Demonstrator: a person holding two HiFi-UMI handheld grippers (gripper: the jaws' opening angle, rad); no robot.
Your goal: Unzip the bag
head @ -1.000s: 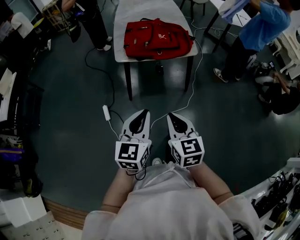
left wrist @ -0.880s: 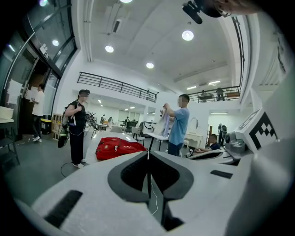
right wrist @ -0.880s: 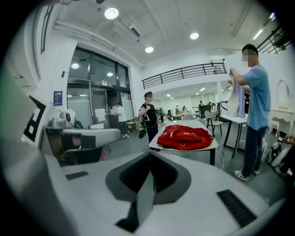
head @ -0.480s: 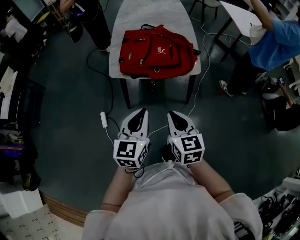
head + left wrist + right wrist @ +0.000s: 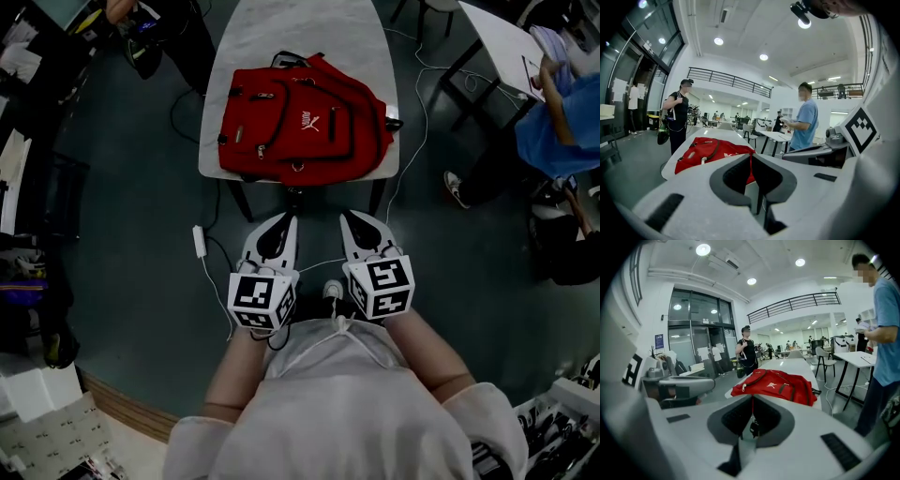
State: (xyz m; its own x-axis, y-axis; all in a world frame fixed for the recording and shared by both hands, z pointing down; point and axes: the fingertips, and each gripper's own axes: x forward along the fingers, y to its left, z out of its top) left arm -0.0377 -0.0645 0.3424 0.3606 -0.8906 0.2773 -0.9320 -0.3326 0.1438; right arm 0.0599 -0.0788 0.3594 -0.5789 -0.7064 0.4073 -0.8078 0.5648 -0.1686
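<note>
bag [image 5: 300,122]: red, lies flat on desk [image 5: 300,28] at its near edge, long axis left-right across desk, pockets up | left gripper [image 5: 284,223]: fingers together, hold nothing, short of desk edge, apart from bag | right gripper [image 5: 352,218]: fingers together, hold nothing, beside left gripper

Bench [image 5: 302,26]: pale top, rounded corners, dark legs [image 5: 378,196], standing on floor [image 5: 131,187]. Far half of top bare. Bag [image 5: 300,117], red, lies flat on near half, spanning almost full width and reaching near edge; black strap end pokes past right edge. Floor: dark grey, glossy. White adapter [image 5: 199,241] with cable lies on floor left of near legs. Second white cable [image 5: 418,112] trails across floor along bench's right side.
</note>
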